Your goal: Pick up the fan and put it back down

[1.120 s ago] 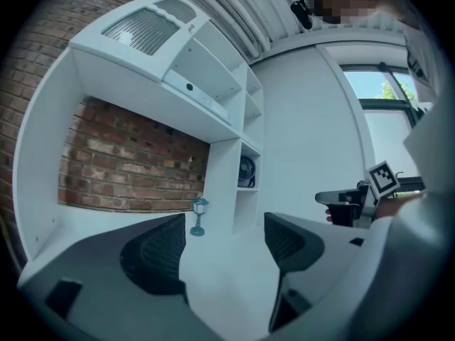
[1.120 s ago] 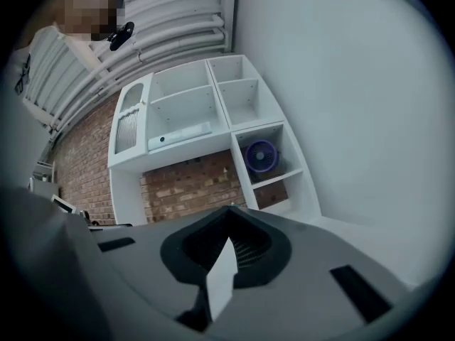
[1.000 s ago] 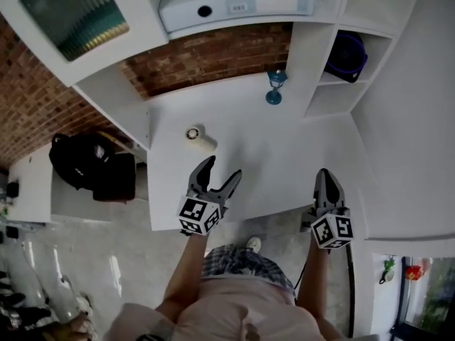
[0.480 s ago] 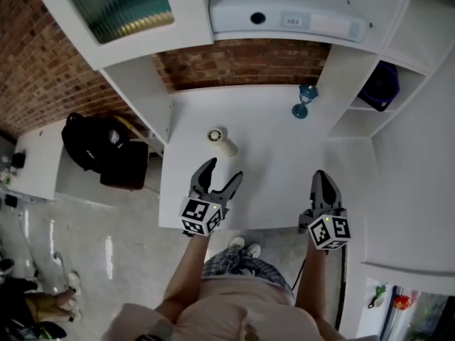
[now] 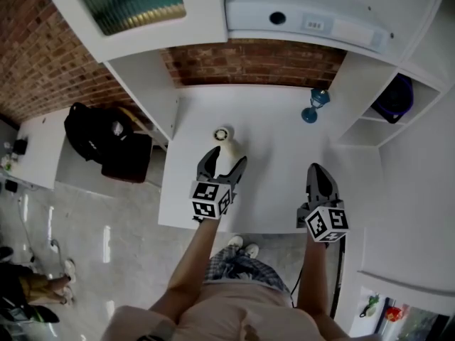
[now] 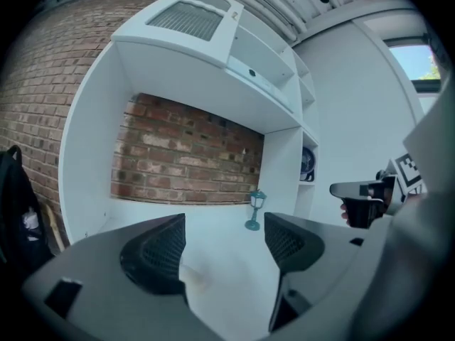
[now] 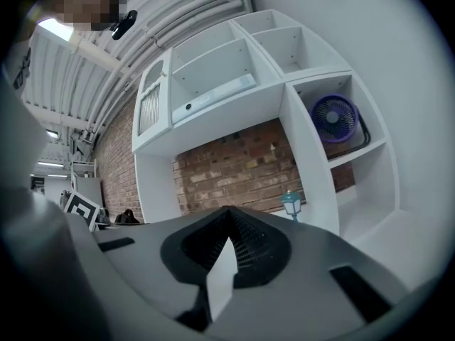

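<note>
The small white fan (image 5: 225, 141) lies on its side on the white desk (image 5: 277, 183), left of the middle. Its round head points toward the brick wall (image 5: 249, 61) and its handle toward the person. The left gripper (image 5: 223, 164) (image 6: 224, 244) hangs over the handle's near end with its jaws spread wide, one on each side. I cannot tell whether they touch it. The right gripper (image 5: 317, 168) (image 7: 227, 213) is well apart to the right, over the desk's front edge, jaws pressed together on nothing. A teal lantern ornament (image 5: 313, 107) (image 6: 254, 212) (image 7: 291, 206) stands near the back right corner. A purple fan (image 5: 393, 98) (image 7: 334, 119) sits in the shelf cubby beyond, and a black bag (image 5: 96, 137) rests left of the desk.
</note>
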Tool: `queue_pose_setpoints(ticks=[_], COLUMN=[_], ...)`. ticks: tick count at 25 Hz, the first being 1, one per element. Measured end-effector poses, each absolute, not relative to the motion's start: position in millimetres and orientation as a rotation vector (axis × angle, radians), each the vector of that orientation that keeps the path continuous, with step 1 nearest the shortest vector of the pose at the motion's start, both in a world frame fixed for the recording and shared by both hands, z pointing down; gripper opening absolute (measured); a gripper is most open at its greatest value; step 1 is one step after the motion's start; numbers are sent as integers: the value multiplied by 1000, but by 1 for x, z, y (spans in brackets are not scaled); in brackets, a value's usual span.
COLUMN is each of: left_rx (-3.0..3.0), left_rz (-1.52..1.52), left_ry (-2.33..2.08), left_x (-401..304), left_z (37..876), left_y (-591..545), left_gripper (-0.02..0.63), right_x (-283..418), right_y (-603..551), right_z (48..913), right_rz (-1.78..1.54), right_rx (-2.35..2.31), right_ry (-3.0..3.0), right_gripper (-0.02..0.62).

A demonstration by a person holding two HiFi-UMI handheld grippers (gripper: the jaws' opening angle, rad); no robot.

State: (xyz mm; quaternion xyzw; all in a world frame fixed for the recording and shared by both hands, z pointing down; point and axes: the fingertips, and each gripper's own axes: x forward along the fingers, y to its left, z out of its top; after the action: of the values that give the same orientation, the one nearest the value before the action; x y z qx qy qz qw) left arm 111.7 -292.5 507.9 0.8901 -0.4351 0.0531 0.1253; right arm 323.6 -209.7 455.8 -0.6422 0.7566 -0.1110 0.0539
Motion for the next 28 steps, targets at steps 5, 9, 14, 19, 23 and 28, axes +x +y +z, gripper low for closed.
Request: queue_pose_setpoints(ticks=[5,9,14,19,23,28], left_rx=[2512,2417,2277,2117,2014,1934], left_rz=[213,230,292,377,416,506], left_ry=[-1346,-1403,-1446,-1469,-1458,-1496], left_x=[114,110,106,106,112,115], left_z=[527,548,589,643,676,697], left_y=[-325,-346,-369,-384,-391,-394], left_gripper=[336,336,336,336,336,336], right_x=[298,274,249,234,231,228], right_y=[-264,-310,-359,-380,-384,-386], right_z=[454,457,483,522,546,559], right_rz=[-318,-302,-310,-368,-433,-442], right_rx=[-1853,-1788,-1754,-1756,-1770,-1773], right_ry=[2421,2522,2659,2762,2774,2796], right_gripper=[15,15,15,15,15,15])
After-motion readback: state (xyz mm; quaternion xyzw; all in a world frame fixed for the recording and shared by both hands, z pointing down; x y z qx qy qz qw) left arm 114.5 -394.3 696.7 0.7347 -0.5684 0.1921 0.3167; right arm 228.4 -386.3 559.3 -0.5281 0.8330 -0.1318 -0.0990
